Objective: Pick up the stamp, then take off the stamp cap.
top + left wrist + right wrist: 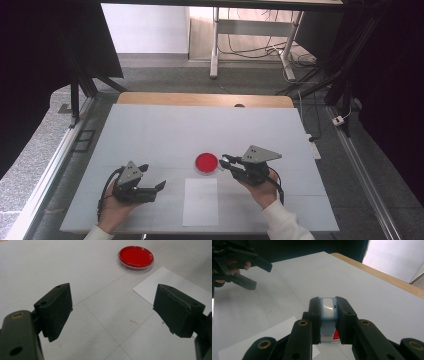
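Observation:
A round red dish with a clear rim [206, 162] [135, 256] lies on the white table, just beyond a white sheet of paper [200, 201] [175, 285]. My right gripper [227, 161] [328, 305] hovers at the dish's right edge, shut on a small pale-blue object with a glossy white face [327, 308]. A bit of the red dish [336, 335] shows below its jaws. My left gripper [153, 176] [112, 312] sits left of the paper, pointing right. It stands wide open with nothing between its fingers. It also shows far off in the right gripper view [249, 267].
The white table top [165, 130] has a wooden edge [205, 99] at the far side. Dark frame posts stand to the left and right of the table. A faint red mark [133, 321] lies on the surface between my left gripper's jaws.

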{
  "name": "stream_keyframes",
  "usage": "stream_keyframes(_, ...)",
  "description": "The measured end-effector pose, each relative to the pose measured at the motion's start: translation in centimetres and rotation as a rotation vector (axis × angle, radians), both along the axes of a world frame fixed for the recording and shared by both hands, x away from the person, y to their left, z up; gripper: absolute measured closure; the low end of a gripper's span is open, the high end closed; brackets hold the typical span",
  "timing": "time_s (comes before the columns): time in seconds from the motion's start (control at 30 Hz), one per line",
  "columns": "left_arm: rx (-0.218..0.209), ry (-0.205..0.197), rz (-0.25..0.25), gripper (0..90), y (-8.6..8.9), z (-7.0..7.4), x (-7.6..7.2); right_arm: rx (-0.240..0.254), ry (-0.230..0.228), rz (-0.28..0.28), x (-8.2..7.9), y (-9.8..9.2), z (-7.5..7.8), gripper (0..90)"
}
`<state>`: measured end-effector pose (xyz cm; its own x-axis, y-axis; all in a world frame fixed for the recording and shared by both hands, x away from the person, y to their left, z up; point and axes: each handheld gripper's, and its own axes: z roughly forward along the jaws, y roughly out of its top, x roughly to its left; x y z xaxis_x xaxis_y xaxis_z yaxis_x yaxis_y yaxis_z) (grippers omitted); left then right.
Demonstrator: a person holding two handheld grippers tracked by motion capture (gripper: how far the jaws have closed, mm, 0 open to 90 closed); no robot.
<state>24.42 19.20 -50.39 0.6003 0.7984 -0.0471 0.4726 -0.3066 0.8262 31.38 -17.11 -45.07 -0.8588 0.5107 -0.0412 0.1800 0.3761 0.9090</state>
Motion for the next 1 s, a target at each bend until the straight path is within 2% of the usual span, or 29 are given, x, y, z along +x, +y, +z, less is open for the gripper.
stream_keyframes(0.27, -0.019, -0.012, -0.015, 15.9, -1.0, 0.9, 0.4, 0.017, -0.004, -0.010, 0.2, -0.3, 0.1, 74.9)
stream_keyframes(0.5, -0.009, -0.015, -0.038, 16.9, -2.1, 1.1, 0.9, 0.021, 0.001, -0.015, 0.3, -0.4, 0.1, 74.9)
stream_keyframes(0.67, 0.003, -0.027, -0.033, 17.9, -2.3, 1.3, 1.0, 0.026, -0.001, -0.014, 0.2, -0.2, 0.1, 74.8)
stream_keyframes(0.83, 0.000, -0.018, -0.015, 17.9, -2.3, 1.5, 1.1, 0.026, -0.009, -0.009, 0.2, 0.0, 0.0, 74.8)
stream_keyframes(1.0, 0.006, -0.013, -0.017, 17.6, -2.9, 1.6, 1.2, 0.028, -0.003, -0.012, 0.0, 0.1, -0.1, 74.8)
